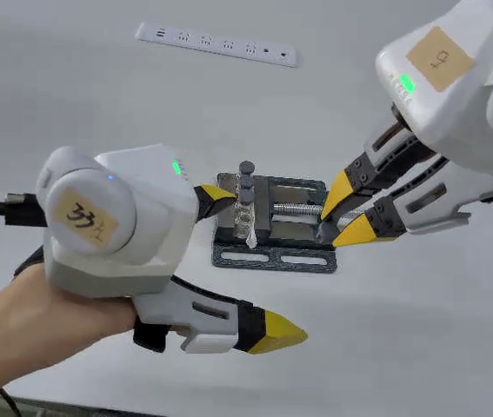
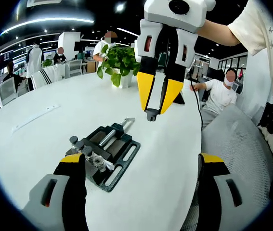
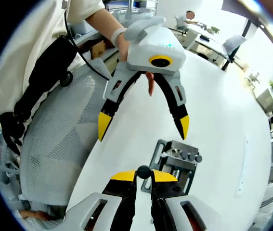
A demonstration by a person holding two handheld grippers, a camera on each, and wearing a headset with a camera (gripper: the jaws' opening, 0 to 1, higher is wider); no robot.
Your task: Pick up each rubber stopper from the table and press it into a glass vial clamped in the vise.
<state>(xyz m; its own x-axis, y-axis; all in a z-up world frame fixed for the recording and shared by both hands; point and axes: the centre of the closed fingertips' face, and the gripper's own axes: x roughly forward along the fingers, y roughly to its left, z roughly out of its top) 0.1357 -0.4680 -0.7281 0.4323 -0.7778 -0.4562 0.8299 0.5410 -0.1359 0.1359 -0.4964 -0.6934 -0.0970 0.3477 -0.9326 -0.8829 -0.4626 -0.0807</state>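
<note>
A black vise [image 1: 274, 254] stands mid-table and clamps a row of glass vials; three wear dark rubber stoppers [image 1: 246, 168], and the nearest vial [image 1: 244, 219] is clear glass with no cap. My right gripper [image 1: 342, 224] hovers at the vise's right end, shut on a dark stopper [image 1: 326, 231]. That stopper [image 3: 143, 172] sits between its yellow tips [image 3: 143, 176], with the vise [image 3: 161, 155] just beyond. My left gripper [image 1: 253, 262] is wide open, one jaw beside the vials and the other in front of the vise. In its own view my left gripper [image 2: 141, 161] straddles the vise [image 2: 122, 159], below my right gripper [image 2: 155, 98].
A white power strip [image 1: 216, 42] lies at the table's far edge. A potted plant [image 2: 119, 60] stands at the far side of the white table. A grey mesh chair [image 2: 235, 144] is beside the table, and several people sit in the room behind.
</note>
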